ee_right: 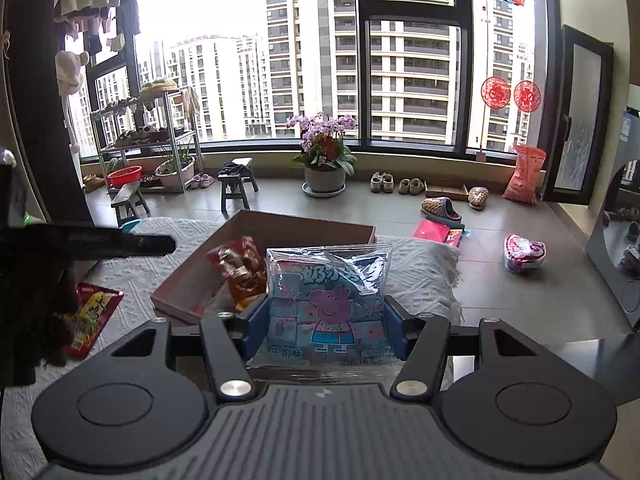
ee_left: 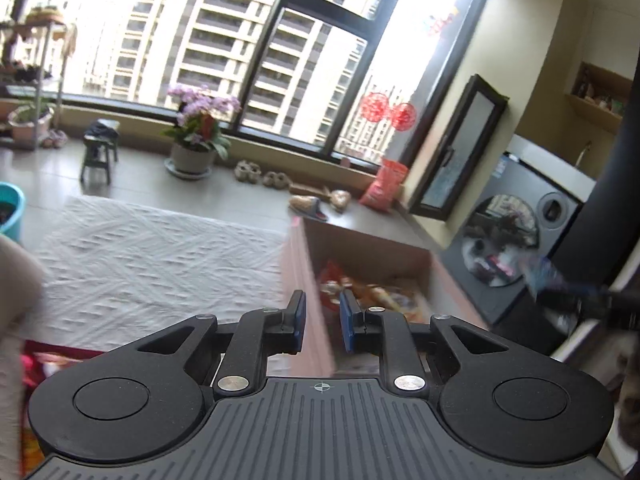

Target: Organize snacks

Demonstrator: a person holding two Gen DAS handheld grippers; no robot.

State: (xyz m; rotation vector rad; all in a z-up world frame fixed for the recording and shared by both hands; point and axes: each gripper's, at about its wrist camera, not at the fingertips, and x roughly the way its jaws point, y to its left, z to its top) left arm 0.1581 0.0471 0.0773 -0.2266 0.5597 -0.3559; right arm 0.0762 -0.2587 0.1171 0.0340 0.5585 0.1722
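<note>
My right gripper [ee_right: 326, 322] is shut on a blue Peppa Pig snack bag [ee_right: 326, 304] and holds it upright in front of a brown cardboard box [ee_right: 304, 226]. An orange-red snack pack [ee_right: 240, 272] lies inside the box. A red and yellow snack pack [ee_right: 94, 312] lies on the white mat [ee_right: 420, 276] left of the box. My left gripper [ee_left: 322, 322] hovers over the near edge of the same box [ee_left: 372, 248], its jaws a narrow gap apart and empty. Blurred snack packs [ee_left: 360, 292] show in the box.
A pink heart-shaped pack [ee_right: 524, 252] and a red flat packet [ee_right: 432, 230] lie on the tiled floor right of the mat. A flower pot [ee_right: 324, 178], stools [ee_right: 238, 184], slippers [ee_right: 440, 208] and a plant shelf [ee_right: 148, 148] stand by the window. A washing machine [ee_left: 516, 236] is on the right.
</note>
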